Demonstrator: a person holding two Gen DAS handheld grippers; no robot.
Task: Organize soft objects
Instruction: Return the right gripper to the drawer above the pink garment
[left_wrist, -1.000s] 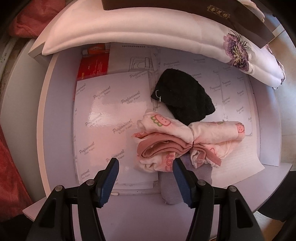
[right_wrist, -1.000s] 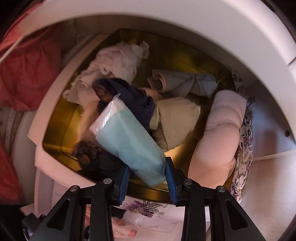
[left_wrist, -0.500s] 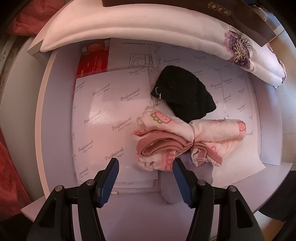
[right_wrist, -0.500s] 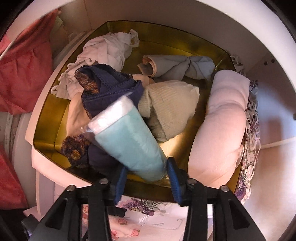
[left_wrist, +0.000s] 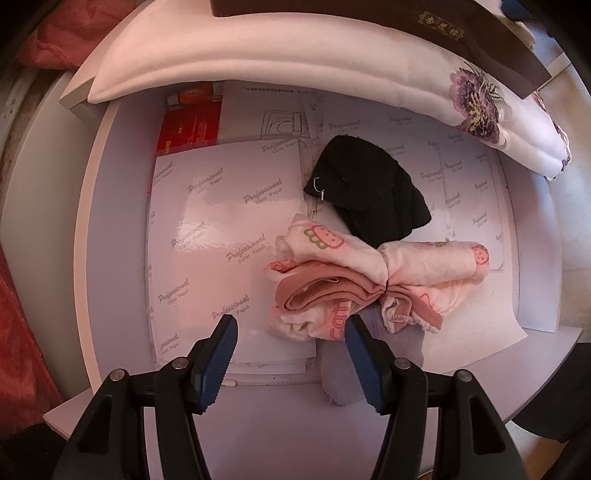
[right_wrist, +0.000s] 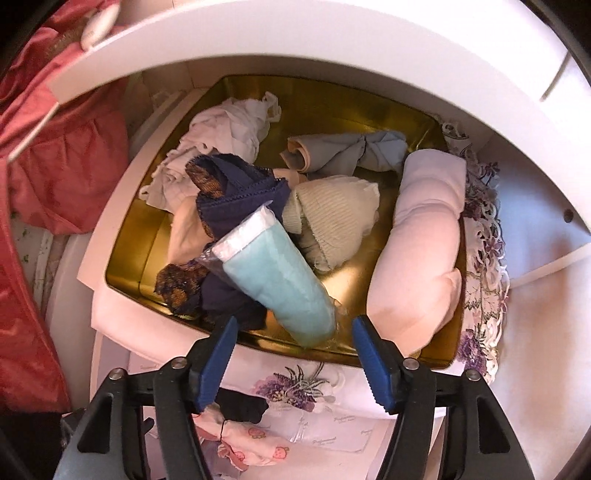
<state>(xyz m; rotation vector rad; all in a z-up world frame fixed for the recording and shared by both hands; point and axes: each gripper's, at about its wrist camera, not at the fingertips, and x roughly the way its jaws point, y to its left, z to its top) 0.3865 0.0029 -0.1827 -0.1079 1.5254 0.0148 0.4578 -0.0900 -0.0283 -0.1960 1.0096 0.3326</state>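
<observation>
Left tongs (left_wrist: 291, 354): yours hang open and empty, pointing straight down over the tabletop (left_wrist: 122, 229), nothing between the blue pads.
Pink printed bundle (left_wrist: 354, 273): it lies just ahead of these tongs and slightly to their right; its long axis runs crosswise, so you'd want to shift right before closing.
Black sock (left_wrist: 369, 192): beyond the bundle, touching its far edge.
Grey cloth (left_wrist: 343, 373): tucked under the bundle's near side, right against the right pad, likely to be caught along with it.
Photo paper sheets (left_wrist: 221, 229): glossy, ahead and left of the tongs, under everything.
Right tongs (right_wrist: 291, 354): the jaws are opening; the pads stand clear on both sides of the pack.
Teal wrapped pack (right_wrist: 273, 273): between and just ahead of the pads, resting on the pile in the gold tray (right_wrist: 325, 107), its long axis slanting away to the upper left.
Navy lace garment (right_wrist: 236, 199): under the pack's far end, left of centre.
Cream knit piece (right_wrist: 332, 218): ahead, to the right of the pack.
Pink rolled cloth (right_wrist: 417, 251): far right of the tray, well clear of the pads.
Judgement: the drop looks done; your left hand is the nearer one for the bundle.
</observation>
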